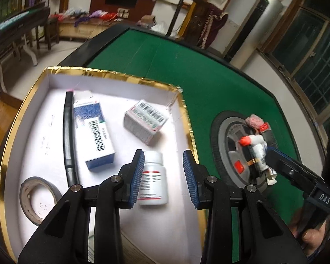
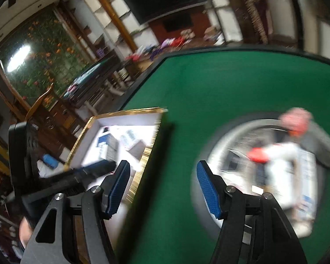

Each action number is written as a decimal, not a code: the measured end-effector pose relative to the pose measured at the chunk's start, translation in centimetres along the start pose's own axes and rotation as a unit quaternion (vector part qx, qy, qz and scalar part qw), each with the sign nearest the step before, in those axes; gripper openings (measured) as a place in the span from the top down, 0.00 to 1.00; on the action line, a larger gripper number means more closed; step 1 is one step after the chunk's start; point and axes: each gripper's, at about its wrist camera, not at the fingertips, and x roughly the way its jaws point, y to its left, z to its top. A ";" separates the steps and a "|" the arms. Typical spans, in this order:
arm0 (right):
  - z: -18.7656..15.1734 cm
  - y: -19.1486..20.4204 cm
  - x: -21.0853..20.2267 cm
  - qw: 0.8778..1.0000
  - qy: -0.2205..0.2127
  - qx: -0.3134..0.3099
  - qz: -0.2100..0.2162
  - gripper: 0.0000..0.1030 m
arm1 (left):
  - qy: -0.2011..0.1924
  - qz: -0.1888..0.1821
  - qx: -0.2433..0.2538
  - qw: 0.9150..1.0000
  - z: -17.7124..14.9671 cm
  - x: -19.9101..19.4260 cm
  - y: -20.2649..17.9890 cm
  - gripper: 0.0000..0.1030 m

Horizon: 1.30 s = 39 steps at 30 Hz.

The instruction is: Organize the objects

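Observation:
A white box with a gold rim sits on the green table. In it lie a white pill bottle, a blue and white carton, a small grey carton, a black bar and a tape roll. My left gripper is open over the box, its jaws on either side of the bottle without gripping it. My right gripper is open above the felt between the box and a white tube with a red cap. The tube lies on the round centre panel with a pink fluffy item.
The round grey centre panel is set in the green felt. The table has a black raised edge. Chairs, another table and a tall silver air conditioner stand beyond it. The right wrist view is blurred.

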 end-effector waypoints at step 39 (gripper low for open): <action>-3.4 -11.3 -2.6 0.981 0.034 0.014 -0.191 0.96 | 0.090 -0.068 0.092 0.989 -4.1 4.6 -12.0 0.66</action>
